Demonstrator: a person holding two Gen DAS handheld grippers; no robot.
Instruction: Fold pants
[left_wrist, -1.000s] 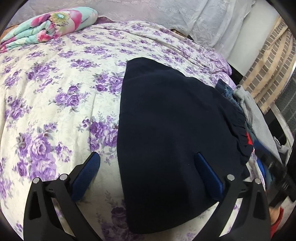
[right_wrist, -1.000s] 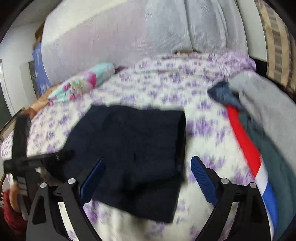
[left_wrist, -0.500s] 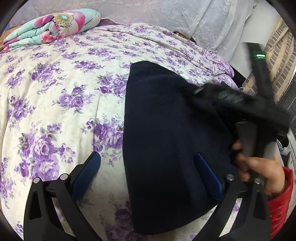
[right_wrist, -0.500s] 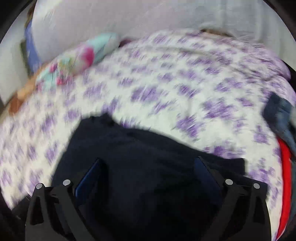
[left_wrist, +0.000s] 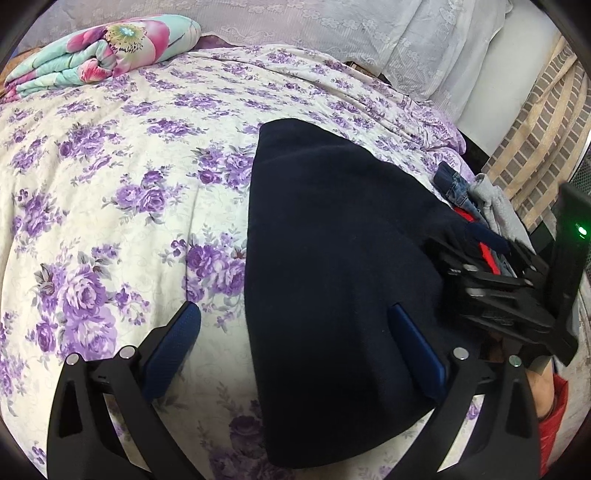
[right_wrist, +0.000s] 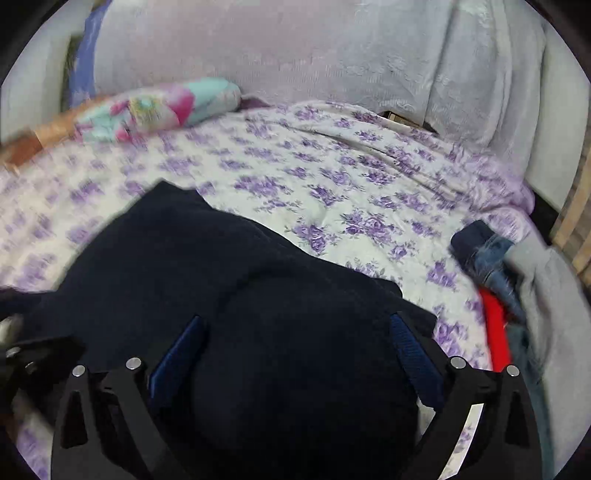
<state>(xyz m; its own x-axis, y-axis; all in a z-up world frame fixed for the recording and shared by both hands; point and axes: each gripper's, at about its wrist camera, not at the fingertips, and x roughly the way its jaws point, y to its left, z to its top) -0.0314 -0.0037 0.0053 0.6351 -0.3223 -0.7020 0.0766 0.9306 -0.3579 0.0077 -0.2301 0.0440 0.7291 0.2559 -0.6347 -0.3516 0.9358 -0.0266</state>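
The dark navy pants lie folded on the bed, on its right half, spread flat over a bedspread printed with purple flowers; one straight edge runs from near to far down the middle of the left wrist view. The left gripper hangs over the near edge of the pants with its fingers spread wide: the left blue pad is above bare bedspread and the right one is above the dark cloth, nothing held between them. The right gripper is also wide apart, both blue fingers over the pants and clamping nothing; whether the pads touch the cloth cannot be told. In the left wrist view the right gripper's black body shows at the right edge of the pants, with a green light on it. Just right of the pants is a pile of clothes in denim, grey and red. At the far left corner of the bed lies a folded floral quilt, and pale lace-covered pillows line the far side.
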